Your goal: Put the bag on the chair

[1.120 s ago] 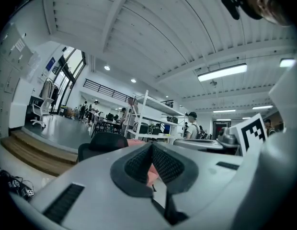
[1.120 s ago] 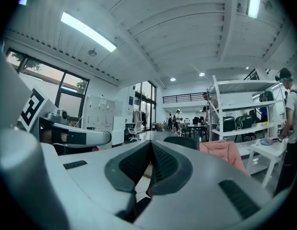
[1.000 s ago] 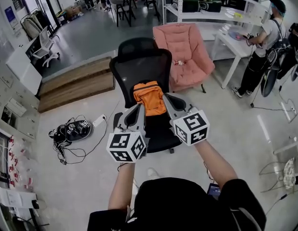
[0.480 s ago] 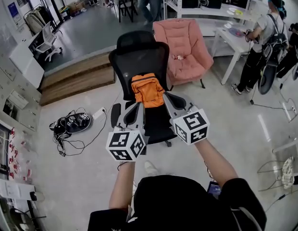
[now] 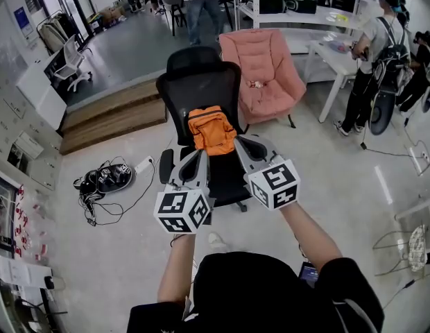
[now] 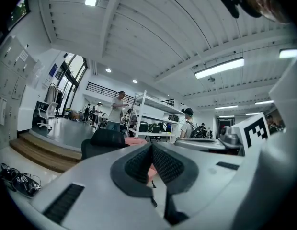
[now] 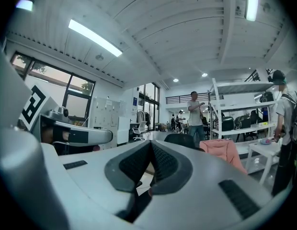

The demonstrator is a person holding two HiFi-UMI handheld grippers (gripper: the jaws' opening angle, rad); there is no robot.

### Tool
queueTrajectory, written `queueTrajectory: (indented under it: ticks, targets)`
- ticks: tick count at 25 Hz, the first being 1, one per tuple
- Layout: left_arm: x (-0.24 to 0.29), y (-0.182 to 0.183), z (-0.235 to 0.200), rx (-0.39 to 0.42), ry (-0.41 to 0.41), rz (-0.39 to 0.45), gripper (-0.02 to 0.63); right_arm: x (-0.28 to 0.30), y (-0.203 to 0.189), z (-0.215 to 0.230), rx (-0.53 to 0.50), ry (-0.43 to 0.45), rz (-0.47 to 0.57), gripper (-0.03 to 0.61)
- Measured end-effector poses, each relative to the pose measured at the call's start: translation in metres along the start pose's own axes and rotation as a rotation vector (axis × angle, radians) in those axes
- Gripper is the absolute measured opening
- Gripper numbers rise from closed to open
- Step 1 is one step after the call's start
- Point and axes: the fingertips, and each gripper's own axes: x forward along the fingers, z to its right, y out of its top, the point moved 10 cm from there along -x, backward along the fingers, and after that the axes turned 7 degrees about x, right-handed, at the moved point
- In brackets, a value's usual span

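While the left gripper (image 5: 202, 155) and the right gripper (image 5: 238, 144) are both pointing level at the black office chair (image 5: 201, 92), the orange bag (image 5: 211, 129) is sitting straight ahead of the jaws, in the gap between the two tips and just beyond them. It's looking to me like it's standing on the seat and leaning against the backrest, with its long axis running up the backrest, not dangling from anything. So I'm guessing the job is basically done and pulling straight back is what's coming. The right tip is reaching a bit further in and is sitting right beside the bag's lower right corner. The left one is hanging just short of the lower left corner. I'm not managing to tell whether either is actually touching the fabric. The head view is giving the whole layout: bag, seat, and a pink armchair (image 5: 267, 68) behind. The two gripper views are hiding the bag behind their own jaws, but they're showing what the head view isn't: both pairs of jaws are pressed together at the tips. Only a sliver of orange is peeking through behind the left ones, and nothing is obviously getting pinched.
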Motion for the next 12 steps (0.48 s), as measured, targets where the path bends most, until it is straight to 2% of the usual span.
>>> queueTrajectory:
  ticks: [12]
  targets:
    - [-0.0015,-0.0004,0.0075,0.009,-0.001,-0.006,0.009,-0.0074,-0.0023,0.0036,0.016,-0.006,0.006,0.002]
